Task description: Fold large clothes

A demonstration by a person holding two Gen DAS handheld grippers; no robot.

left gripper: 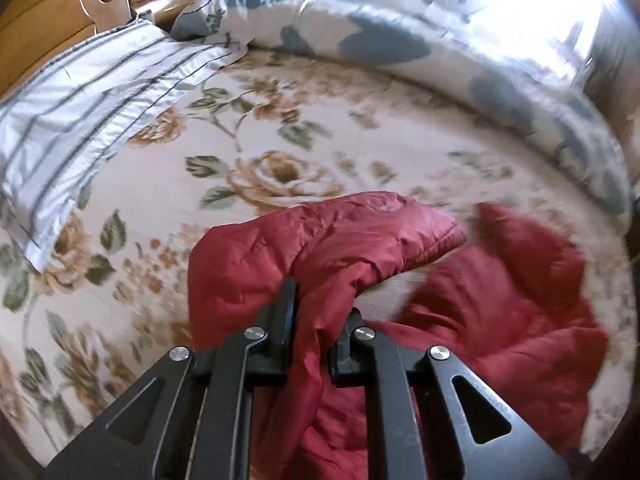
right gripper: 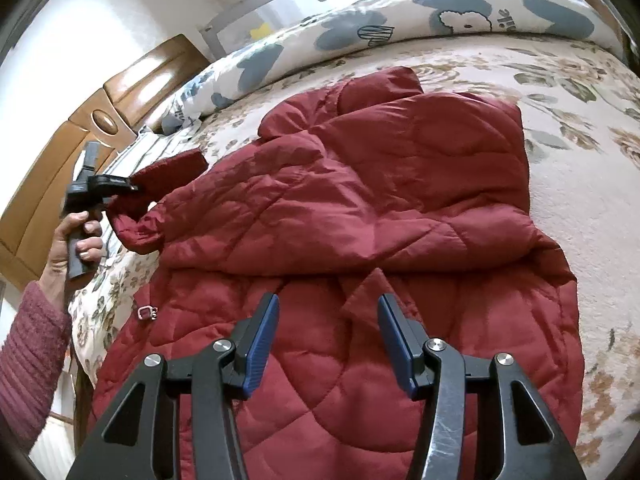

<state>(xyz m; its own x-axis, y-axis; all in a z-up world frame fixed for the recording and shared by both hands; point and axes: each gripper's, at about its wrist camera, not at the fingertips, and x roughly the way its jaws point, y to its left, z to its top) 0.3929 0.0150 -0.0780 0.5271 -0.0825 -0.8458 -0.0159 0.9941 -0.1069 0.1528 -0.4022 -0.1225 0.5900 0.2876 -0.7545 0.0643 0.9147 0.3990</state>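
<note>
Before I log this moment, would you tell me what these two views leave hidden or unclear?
- Left wrist view: the red jacket is motion-blurred on its right side, and the window area is washed out by glare.
- Left wrist view: the fabric pinched in the left gripper hides the pad faces.
- Right wrist view: the jacket hem is cut off behind the open right gripper.

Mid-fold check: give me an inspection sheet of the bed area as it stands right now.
Surface: bed with floral sheet, mostly covered by the job's garment in the right wrist view.
Job's things: red quilted jacket spread on the bed; one sleeve lifted off the sheet.
Clutter: striped pillow; rolled blue-patterned duvet along the far edge.
Grippers: left gripper shut on the sleeve; right gripper open, above the jacket's lower part, holding nothing.
Cables: nothing seen.
Surroundings: wooden headboard; bright window glare, details washed out.
</note>
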